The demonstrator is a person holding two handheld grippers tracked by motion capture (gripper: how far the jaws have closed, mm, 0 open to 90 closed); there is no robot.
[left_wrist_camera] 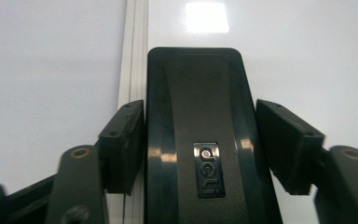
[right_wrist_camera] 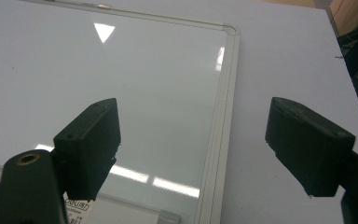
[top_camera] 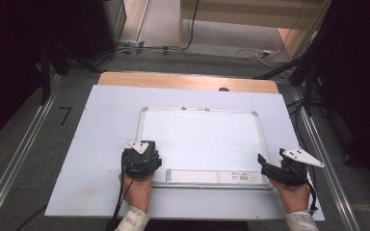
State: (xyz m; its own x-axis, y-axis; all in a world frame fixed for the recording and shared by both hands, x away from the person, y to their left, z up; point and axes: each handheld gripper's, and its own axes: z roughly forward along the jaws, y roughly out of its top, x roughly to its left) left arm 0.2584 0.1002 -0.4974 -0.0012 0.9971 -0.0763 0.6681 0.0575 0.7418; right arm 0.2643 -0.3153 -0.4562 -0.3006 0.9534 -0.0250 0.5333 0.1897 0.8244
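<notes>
One whiteboard (top_camera: 200,139) is lying flat on one pale sheet (top_camera: 101,125) covering the table (top_camera: 188,81). One tray strip (top_camera: 214,176) is running along the board's near edge. One black eraser (left_wrist_camera: 198,140), marked with a raised logo, is sitting on the board at its left frame.

Two grippers are in use. The left gripper (top_camera: 141,159) is hovering over the board's near-left corner; in its own view its jaws are standing either side of the eraser, the left pad touching it, the right pad sitting just beside it with a thin gap. A firm grip cannot be confirmed. The right gripper (top_camera: 283,169) is hanging at the board's near-right corner, jaws spread wide and holding nothing, straddling the right frame (right_wrist_camera: 219,140).

From above, the left gripper is hiding the eraser. The printing on the tray label (top_camera: 240,176) is too small to read. The forearms are being cut off at the bottom edge.

Both hands, left (top_camera: 137,192) and right (top_camera: 291,196), are reaching forward with the grippers pointing away from the person.
</notes>
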